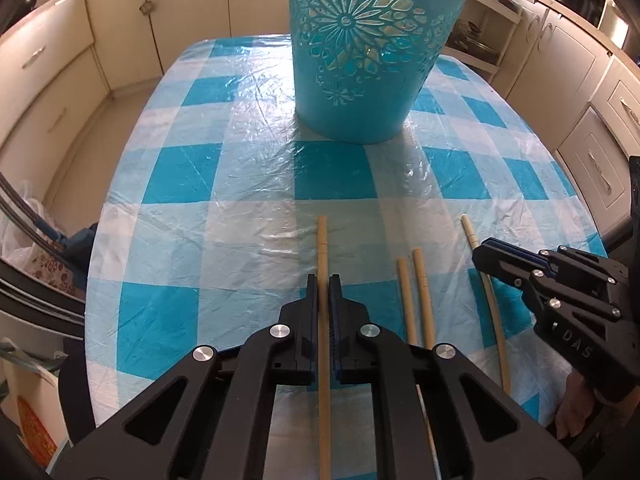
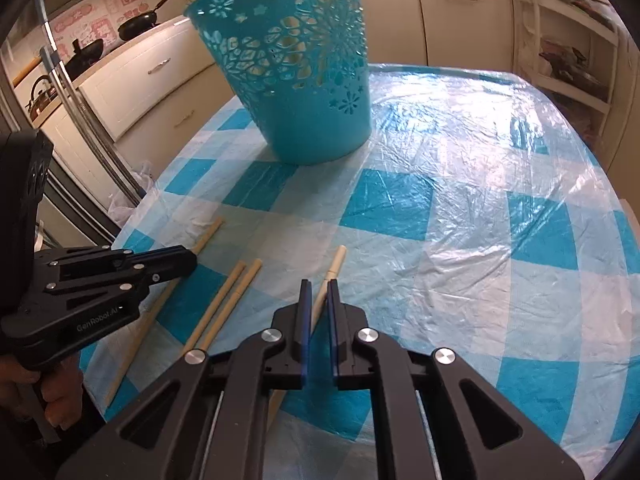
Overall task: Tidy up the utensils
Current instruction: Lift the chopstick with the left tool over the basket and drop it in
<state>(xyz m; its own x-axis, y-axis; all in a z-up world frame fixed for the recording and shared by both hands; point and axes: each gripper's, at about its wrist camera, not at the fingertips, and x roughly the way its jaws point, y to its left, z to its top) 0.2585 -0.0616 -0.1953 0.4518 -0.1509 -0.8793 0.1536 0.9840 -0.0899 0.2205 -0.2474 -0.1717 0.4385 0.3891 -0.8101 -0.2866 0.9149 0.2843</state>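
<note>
Left wrist view: left gripper (image 1: 323, 280) pitched steeply down, fingers clamped on the leftmost chopstick (image 1: 322, 240) lying on the desk (image 1: 256, 184); probably bound for the blue basket (image 1: 368, 60) ahead.

Right wrist view: right gripper (image 2: 319, 284) angled down, fingers pinching the pale chopstick (image 2: 335, 263). Spare pair (image 2: 228, 304) lies between the grippers.

I lose the basket (image 1: 360, 80) rim past the top edge; my left gripper (image 1: 323, 280) covers two chopsticks' (image 1: 416, 300) near ends
</note>
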